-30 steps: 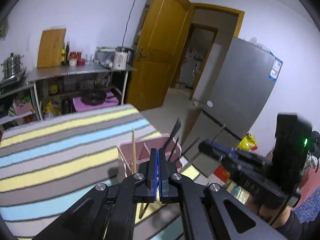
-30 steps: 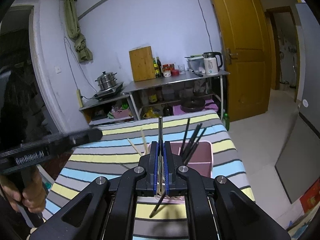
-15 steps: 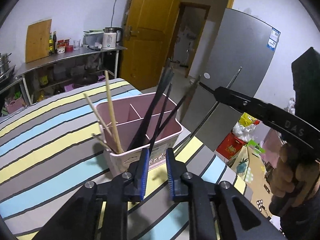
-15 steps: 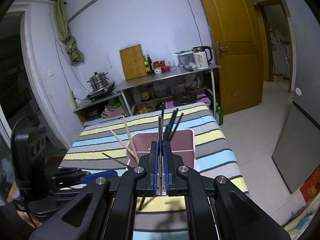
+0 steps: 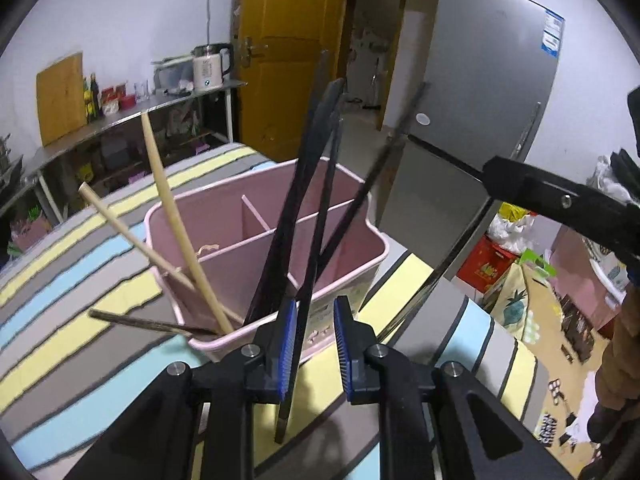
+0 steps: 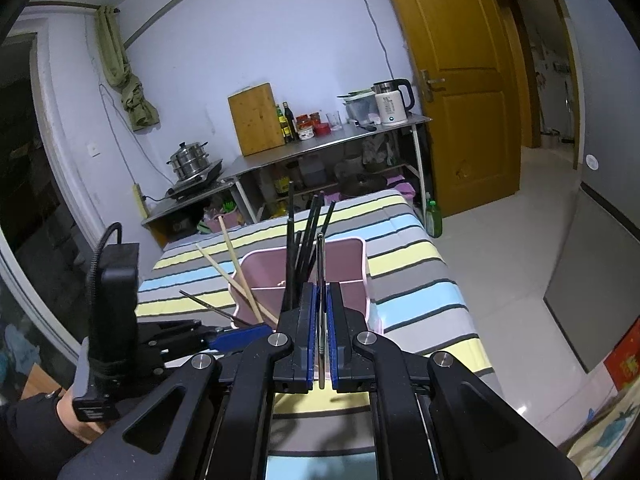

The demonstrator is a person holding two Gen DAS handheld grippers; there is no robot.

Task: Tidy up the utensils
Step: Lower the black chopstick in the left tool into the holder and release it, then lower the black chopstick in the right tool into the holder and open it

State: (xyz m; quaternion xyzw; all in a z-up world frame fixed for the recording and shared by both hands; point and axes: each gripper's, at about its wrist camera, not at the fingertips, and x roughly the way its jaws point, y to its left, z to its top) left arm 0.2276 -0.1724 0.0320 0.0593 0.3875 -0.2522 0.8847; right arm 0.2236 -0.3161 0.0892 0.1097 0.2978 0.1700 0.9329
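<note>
Chopsticks into the pink holder
Right gripper clamps a thin, stiff, slippery metal chopstick mid-shaft; left gripper parted, black chopstick loose between.

A white kettle stands on a steel shelf at 12 o'clock. A wooden board leans at its left end. A refrigerator stands at 2 o'clock.

left wrist: close, looking down | right wrist: farther back | shared: pink holder

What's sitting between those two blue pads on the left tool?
In the left wrist view, a black chopstick leaning from the pink plastic organizer passes between the left tool's parted pads.
</note>
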